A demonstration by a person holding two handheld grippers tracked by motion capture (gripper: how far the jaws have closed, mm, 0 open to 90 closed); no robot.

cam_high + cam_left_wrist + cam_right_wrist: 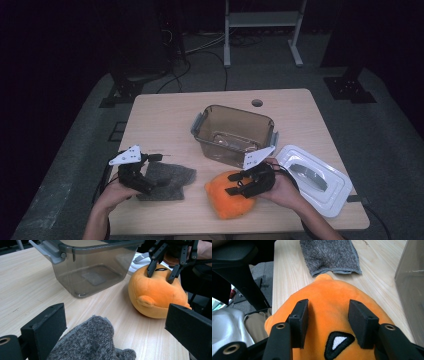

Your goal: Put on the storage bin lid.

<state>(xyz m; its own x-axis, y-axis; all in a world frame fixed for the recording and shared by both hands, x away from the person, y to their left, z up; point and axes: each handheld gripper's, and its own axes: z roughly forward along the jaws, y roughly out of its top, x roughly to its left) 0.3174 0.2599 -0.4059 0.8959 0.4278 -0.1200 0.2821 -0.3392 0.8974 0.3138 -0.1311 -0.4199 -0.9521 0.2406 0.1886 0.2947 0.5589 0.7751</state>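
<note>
An orange plush toy (227,200) lies near the table's front edge. My right gripper (239,184) comes down on it from the right. In the right gripper view its jaws (329,320) sink into the plush toy (329,297), and a fold of plush fills the gap between the pads. A grey fuzzy cloth (170,177) lies flat to the left. My left gripper (147,184) sits at the cloth's left end, its jaws (120,323) wide apart over the cloth (87,340) without pinching it. From there the right gripper (162,273) shows on the plush toy (155,297).
A smoky clear plastic container (234,131) stands open at the table's middle, just behind the toy. Its white lid (315,177) lies flat at the front right. A round hole (257,103) sits near the far edge. Bare wood lies to the left and behind.
</note>
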